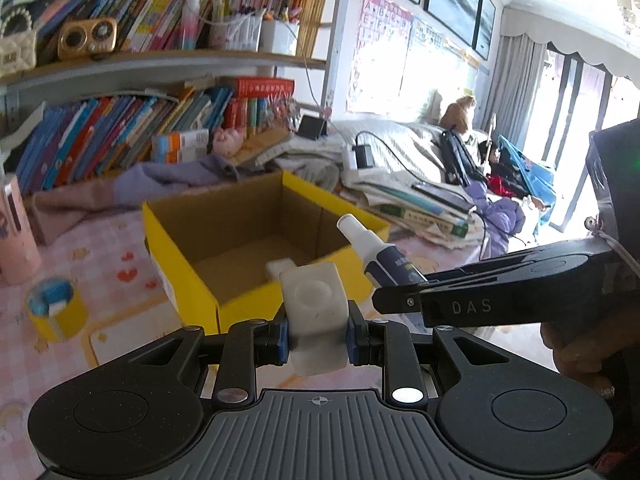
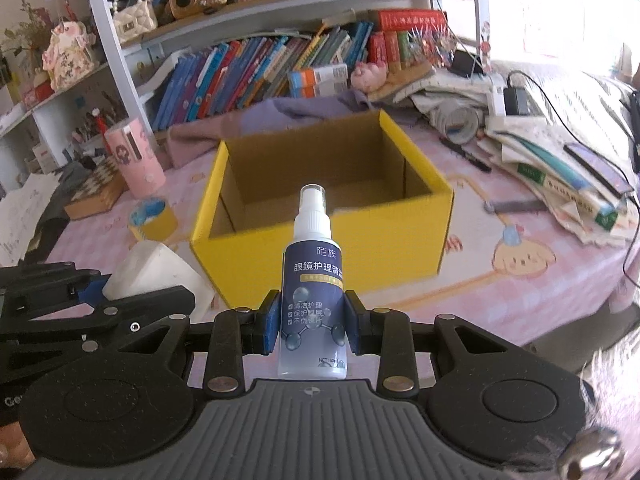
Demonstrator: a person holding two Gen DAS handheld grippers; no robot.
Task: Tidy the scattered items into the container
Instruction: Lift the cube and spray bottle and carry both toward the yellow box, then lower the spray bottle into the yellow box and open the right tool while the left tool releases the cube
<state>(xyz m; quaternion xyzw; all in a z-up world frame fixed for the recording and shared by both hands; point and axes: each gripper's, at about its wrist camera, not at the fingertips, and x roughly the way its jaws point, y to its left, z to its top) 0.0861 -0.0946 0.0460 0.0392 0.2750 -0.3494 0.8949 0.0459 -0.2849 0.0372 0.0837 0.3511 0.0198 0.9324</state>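
Box (image 2: 320,248): yellow carton, open top, brown inside and nothing seen in it; sits on the pink cloth (image 2: 500,216) at 12 o'clock from both grippers in their own views.
Left gripper (image 1: 317,338): pads clamped on a white bottle (image 1: 314,312), held base-forward, just short of the box's near wall.
Right gripper (image 2: 312,326): pads pinching a spray bottle (image 2: 313,280) at its lower label, bottle upright along the fingers, nozzle toward the box.
Crossing: in the left view, the right gripper comes in from 3 o'clock, with the spray bottle's nozzle over the box's near rim.
Tape (image 2: 153,218): yellow roll with a blue core, on the cloth at 9 o'clock of the box, not yet collected.
Pen (image 2: 466,156): dark, lies on the cloth at 2 o'clock of the box; whether it belongs to the job I cannot tell.
Progress: likely early; two items in hand, none inside.
Risk, collision: both grippers converge on one opening; dropping together could knock bottle against bottle or finger against finger.
Risk, rim: a low release may catch the near wall and shove or tip the light carton.
Risk, slip: the spray bottle is smooth and round, gripped low, so a tilt may let it swing.
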